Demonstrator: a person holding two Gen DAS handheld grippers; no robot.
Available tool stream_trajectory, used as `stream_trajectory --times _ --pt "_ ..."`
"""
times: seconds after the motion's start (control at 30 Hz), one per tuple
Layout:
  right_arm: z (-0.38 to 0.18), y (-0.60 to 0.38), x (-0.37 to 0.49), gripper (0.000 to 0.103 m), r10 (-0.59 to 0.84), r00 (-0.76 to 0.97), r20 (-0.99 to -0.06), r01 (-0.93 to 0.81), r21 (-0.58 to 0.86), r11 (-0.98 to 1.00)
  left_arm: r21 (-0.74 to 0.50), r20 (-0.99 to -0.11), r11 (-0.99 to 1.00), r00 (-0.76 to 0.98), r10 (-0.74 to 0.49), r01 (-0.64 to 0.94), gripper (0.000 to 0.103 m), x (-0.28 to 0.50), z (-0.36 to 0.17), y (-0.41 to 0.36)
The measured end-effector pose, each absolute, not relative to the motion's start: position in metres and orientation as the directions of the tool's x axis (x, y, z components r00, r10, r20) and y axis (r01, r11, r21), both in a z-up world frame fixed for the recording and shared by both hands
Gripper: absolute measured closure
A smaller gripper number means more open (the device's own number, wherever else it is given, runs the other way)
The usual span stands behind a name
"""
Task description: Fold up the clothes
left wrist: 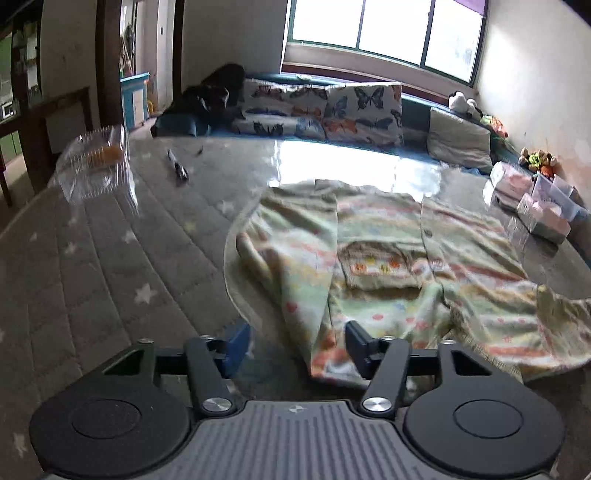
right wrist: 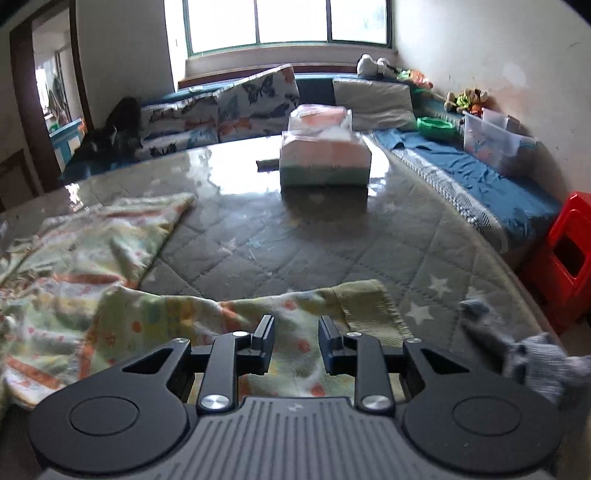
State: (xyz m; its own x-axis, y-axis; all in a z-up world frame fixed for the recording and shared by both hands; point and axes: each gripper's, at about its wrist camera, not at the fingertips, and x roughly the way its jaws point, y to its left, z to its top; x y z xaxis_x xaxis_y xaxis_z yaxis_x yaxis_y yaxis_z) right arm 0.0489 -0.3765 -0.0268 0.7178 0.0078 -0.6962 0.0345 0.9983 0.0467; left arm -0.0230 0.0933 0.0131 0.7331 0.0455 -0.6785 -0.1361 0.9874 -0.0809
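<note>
Quilted grey cloth with white stars, under a glossy clear sheet, covers the bench (left wrist: 110, 266). Nearest in the left view, the left claw (left wrist: 295, 349) is released, its jaws spread wide either side of the near hem of a pastel striped garment (left wrist: 388, 258) that lies flat, with one sleeve folded across its front. The right claw (right wrist: 295, 345) is likewise released, hovering over the garment's other sleeve (right wrist: 295, 306); whether it touches the cloth is hard to judge through the blur. Just right of it lies a grey sock (right wrist: 532, 358). Further off stand a tissue pack (right wrist: 325, 158) and a clear plastic box (left wrist: 96, 162). Beyond, butterfly cushions (left wrist: 321, 107) line the window (left wrist: 388, 26).
</note>
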Motion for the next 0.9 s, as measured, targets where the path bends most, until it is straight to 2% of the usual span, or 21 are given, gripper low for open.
stream_trajectory --times 0.33,0.57,0.73,0.83,0.9 --pt "-0.037 -0.382 0.062 0.076 -0.029 0.709 -0.704 0.066 0.025 0.998 -0.013 -0.628 0.997 0.777 0.049 -0.074 0.034 0.052 0.024 0.076" --pt "-0.037 -0.382 0.063 0.072 -0.029 0.712 -0.702 0.071 0.03 0.997 0.05 -0.672 0.998 0.738 0.068 -0.046 0.039 0.125 -0.006 0.055" --pt "-0.037 -0.379 0.065 0.069 -0.035 0.71 -0.704 0.064 0.015 0.998 0.065 -0.713 0.997 0.696 0.083 -0.052 0.06 0.158 -0.026 0.056" --pt "-0.037 -0.379 0.065 0.067 -0.033 0.71 -0.704 0.062 0.016 0.998 0.089 -0.708 0.994 0.698 0.106 -0.061 0.072 0.16 -0.03 0.058" --pt "-0.037 -0.378 0.066 0.067 -0.034 0.71 -0.703 0.062 0.014 0.998 0.105 -0.704 0.992 0.699 0.121 -0.067 0.089 0.162 -0.034 0.06"
